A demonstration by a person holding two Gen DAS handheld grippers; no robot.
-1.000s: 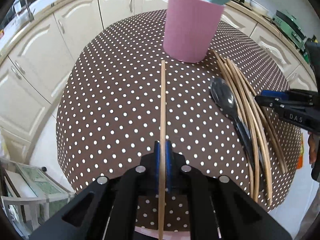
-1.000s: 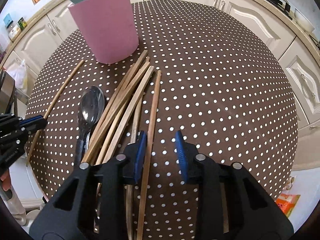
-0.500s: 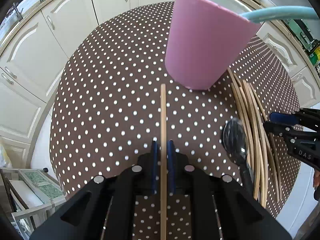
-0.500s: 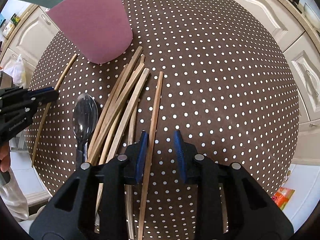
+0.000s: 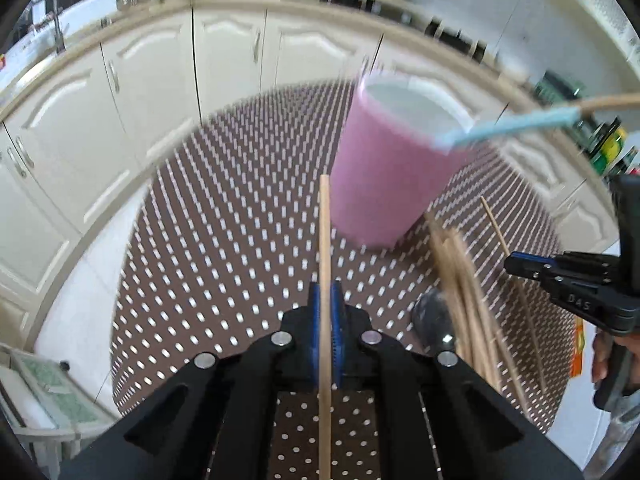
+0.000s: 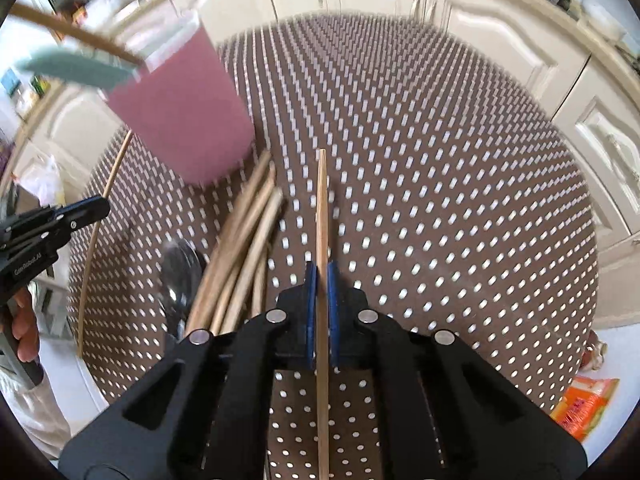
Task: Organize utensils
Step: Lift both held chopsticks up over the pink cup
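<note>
My left gripper (image 5: 325, 300) is shut on a wooden chopstick (image 5: 324, 232) that points toward the pink cup (image 5: 384, 172); it is lifted off the table. My right gripper (image 6: 321, 280) is shut on another chopstick (image 6: 321, 208), raised above the table. The pink cup (image 6: 180, 116) holds a light blue spatula (image 5: 516, 126) with a wooden handle. A loose pile of chopsticks (image 6: 244, 248) and a metal spoon (image 6: 180, 276) lie on the dotted tablecloth between the grippers. Both views are motion-blurred.
The round table has a brown polka-dot cloth (image 6: 440, 200). Cream kitchen cabinets (image 5: 160, 80) ring it. An orange packet (image 6: 584, 408) lies on the floor at the right. The left gripper also shows in the right wrist view (image 6: 92, 208).
My right gripper has closed on a chopstick and lifted it. My left gripper has raised its chopstick and tilted up toward the cup.
</note>
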